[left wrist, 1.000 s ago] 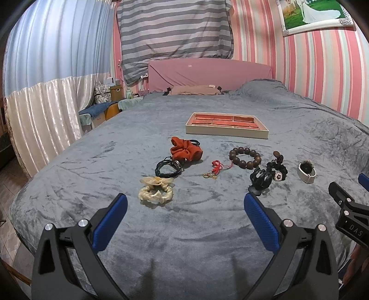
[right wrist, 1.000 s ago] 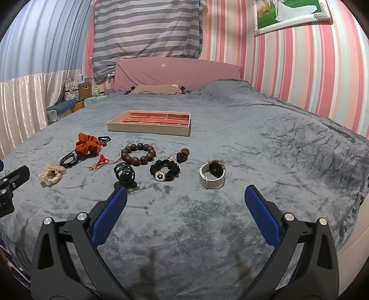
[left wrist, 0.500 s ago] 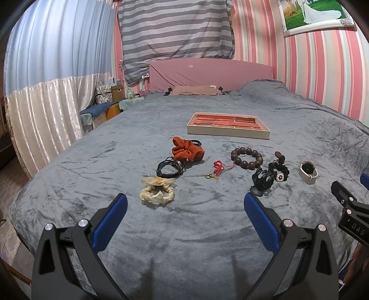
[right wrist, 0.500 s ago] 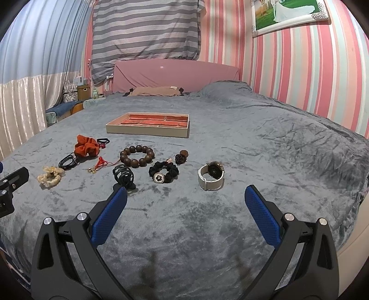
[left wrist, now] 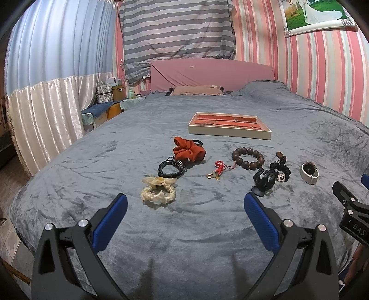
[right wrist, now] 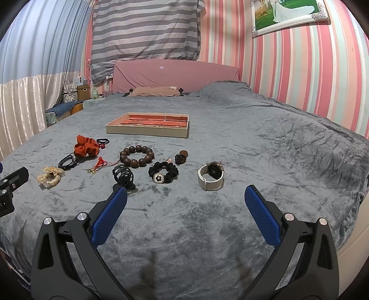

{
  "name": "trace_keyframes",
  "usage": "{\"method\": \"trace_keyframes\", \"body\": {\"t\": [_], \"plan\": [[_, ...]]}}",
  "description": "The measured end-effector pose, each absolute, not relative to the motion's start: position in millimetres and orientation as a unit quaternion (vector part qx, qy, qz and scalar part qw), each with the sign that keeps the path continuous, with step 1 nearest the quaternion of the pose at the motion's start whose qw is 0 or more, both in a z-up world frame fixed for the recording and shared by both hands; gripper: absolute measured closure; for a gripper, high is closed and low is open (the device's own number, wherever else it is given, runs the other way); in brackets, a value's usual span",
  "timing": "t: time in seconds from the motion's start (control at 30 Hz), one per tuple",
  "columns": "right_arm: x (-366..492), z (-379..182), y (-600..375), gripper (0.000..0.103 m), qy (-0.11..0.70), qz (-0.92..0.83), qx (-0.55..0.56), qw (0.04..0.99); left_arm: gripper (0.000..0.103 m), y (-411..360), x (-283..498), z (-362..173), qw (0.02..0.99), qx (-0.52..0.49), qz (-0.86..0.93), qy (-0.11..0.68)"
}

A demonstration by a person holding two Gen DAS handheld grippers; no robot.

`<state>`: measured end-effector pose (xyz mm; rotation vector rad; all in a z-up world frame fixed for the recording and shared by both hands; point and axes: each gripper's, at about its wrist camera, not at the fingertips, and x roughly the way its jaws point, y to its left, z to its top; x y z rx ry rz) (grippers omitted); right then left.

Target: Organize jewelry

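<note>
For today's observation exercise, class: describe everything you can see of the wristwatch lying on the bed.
The wristwatch has a round dark face in a brownish metal-looking case and a pale, off-white band closed into a loop. It rests on its side on the grey blanket, face tilted upward, at the right end of the row of items. Nothing else touches it; the black scrunchie lies apart to its left.

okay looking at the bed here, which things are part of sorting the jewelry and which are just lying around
Part of the job: tray, bead bracelet, watch, black scrunchie, orange scrunchie, cream scrunchie, hair claw, red charm, black cord bracelet.

Just lying about: pillow, framed picture, striped cloth.
</note>
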<state>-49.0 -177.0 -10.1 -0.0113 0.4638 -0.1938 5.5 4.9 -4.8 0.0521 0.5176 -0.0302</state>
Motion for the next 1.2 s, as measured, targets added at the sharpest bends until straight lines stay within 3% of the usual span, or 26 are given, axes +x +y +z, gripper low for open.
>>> {"method": "trace_keyframes", "body": {"t": [1.2], "plan": [[-43.7, -18.6, -176.1, 0.004, 0.239, -0.098, -0.009, 0.966, 0.004, 6.0, 7.6, -11.8, 0.964, 0.028, -0.016, 0.263]]}}
